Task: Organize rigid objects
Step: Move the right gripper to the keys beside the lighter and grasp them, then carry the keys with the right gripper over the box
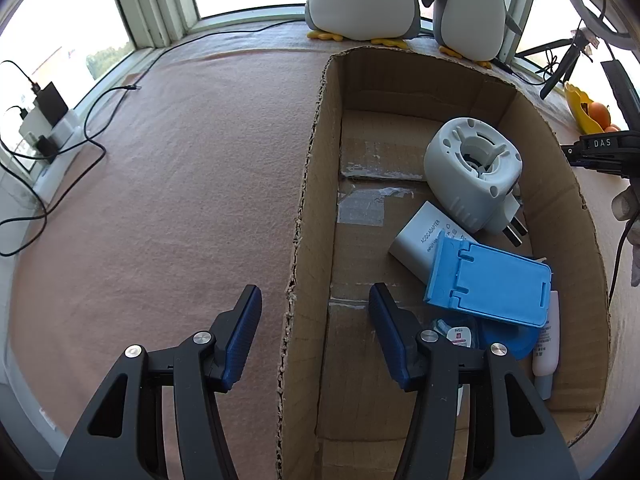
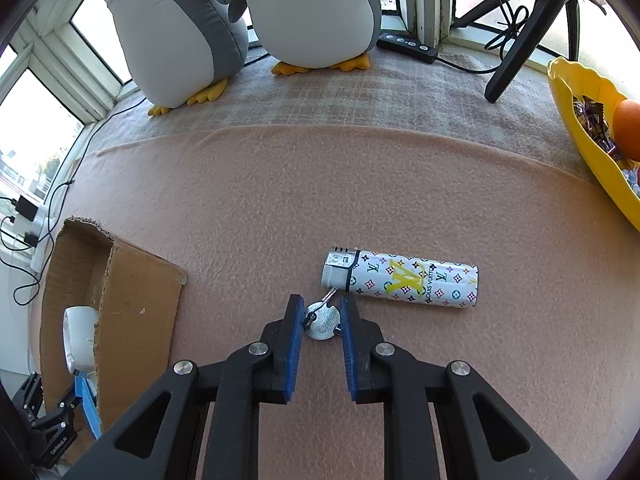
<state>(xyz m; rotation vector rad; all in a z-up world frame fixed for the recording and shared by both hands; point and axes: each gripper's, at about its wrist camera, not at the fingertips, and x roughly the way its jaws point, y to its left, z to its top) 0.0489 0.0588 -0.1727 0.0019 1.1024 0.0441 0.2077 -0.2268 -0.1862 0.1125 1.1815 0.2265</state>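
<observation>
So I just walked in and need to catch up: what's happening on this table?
Someone is sorting small items into a cardboard box. The right gripper is closing around a key lying beside a patterned lighter. The left gripper hangs open over the box wall. Inside are a charger and blue stand.

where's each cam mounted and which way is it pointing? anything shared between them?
Left wrist: on the left gripper, looking down into the cardboard box holding the blue stand; its open fingers straddle the box's left wall.
Right wrist: on the right gripper, looking across the pink cloth; its fingers flank a key beside the patterned lighter.
Shared: the box, two penguin plushes, yellow bowl.
</observation>
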